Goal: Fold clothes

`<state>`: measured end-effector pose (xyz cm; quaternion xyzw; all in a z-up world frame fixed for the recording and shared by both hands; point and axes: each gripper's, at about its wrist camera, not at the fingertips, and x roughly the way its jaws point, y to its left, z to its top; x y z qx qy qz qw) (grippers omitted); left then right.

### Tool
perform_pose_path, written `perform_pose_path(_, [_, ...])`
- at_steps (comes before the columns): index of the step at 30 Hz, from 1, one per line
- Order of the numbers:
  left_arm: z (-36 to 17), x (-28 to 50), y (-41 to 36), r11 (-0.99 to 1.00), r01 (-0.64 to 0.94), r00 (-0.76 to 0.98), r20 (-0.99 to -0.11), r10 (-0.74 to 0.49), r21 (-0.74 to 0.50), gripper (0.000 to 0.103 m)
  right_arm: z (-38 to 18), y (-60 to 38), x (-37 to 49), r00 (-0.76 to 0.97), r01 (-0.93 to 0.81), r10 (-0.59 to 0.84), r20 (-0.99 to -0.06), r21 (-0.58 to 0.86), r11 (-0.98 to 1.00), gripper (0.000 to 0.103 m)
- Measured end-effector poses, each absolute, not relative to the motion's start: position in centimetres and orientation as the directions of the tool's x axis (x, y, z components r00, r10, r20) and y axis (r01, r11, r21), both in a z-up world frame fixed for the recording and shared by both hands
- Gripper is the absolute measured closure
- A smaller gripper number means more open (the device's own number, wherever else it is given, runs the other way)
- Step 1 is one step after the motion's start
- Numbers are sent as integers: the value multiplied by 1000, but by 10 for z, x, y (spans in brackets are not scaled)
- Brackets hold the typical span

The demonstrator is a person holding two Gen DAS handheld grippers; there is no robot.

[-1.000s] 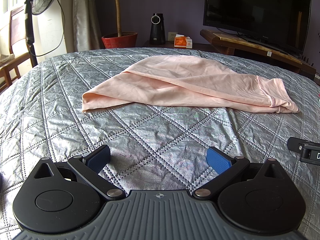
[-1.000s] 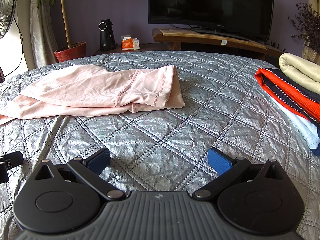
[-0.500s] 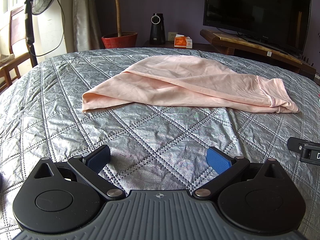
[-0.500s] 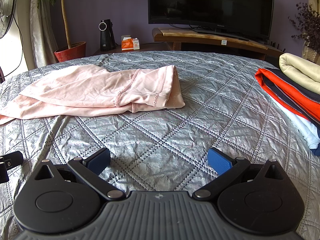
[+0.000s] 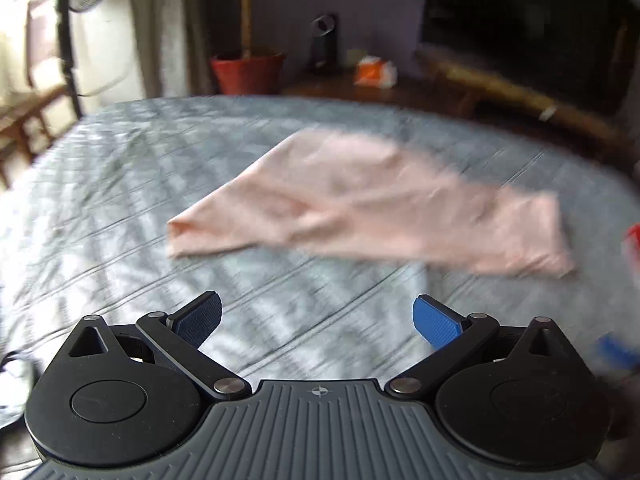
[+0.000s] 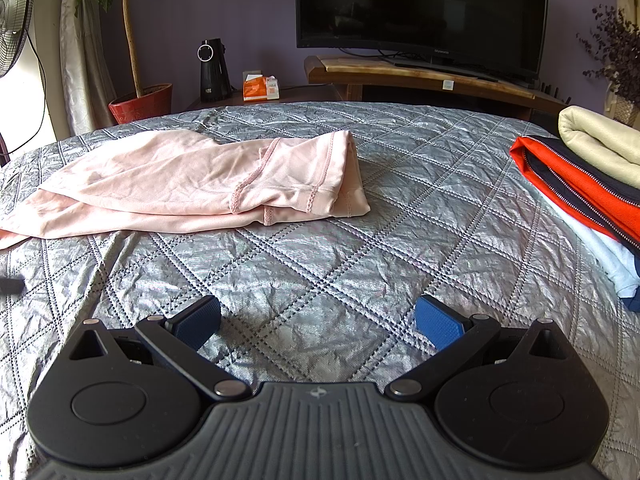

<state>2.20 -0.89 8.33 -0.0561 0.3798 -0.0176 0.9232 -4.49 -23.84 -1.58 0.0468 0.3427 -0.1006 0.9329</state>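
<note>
A pale pink garment (image 5: 360, 208) lies loosely folded over on the grey quilted bed (image 5: 120, 184). The left wrist view is blurred by motion. My left gripper (image 5: 318, 320) is open and empty, held above the bed short of the garment. In the right wrist view the garment (image 6: 192, 184) lies to the far left, its stitched hem end towards the middle. My right gripper (image 6: 318, 320) is open and empty, low over the bare quilt (image 6: 400, 208), well short of the garment.
A stack of folded clothes, cream, red, navy and white (image 6: 580, 176), sits at the bed's right edge. Beyond the bed are a TV (image 6: 420, 12) on a wooden stand, a red plant pot (image 6: 140, 104), a black device (image 6: 214, 70) and a fan (image 6: 12, 20).
The left gripper has started moving, lifting and tilting so its view is blurred and the garment sits lower right of before. The right gripper has not moved. Both jaws stay open.
</note>
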Motion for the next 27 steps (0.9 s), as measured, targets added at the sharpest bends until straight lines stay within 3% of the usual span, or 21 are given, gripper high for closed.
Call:
perform_pose_path(1, [97,25,-6,987,7,724,-680,-117,-162,0,-16,-238,-45,745,220,-156,-649,18,975,0])
perform_pose_path(6, [152,47,-18,995,59,700,-707,-99,-81,0,-16,-238,-45,745,220,-156,-649,18,975,0])
perform_pose_path(10, [178,54,-16,977,109,660,-722,-209,-183,0,-16,-238,-45,745,220,-156,-649,18,975,0])
perform_pose_path(15, [185,42,-12,970,96,677,-700,-227,-222,0,-16,-238,-45,745,220,-156,-649,18,975,0])
perform_pose_path(27, [206,19,-10,984,56,638,-752,-164,-168,0,-16,-238,-45,745,220,-156,-649,18,975,0])
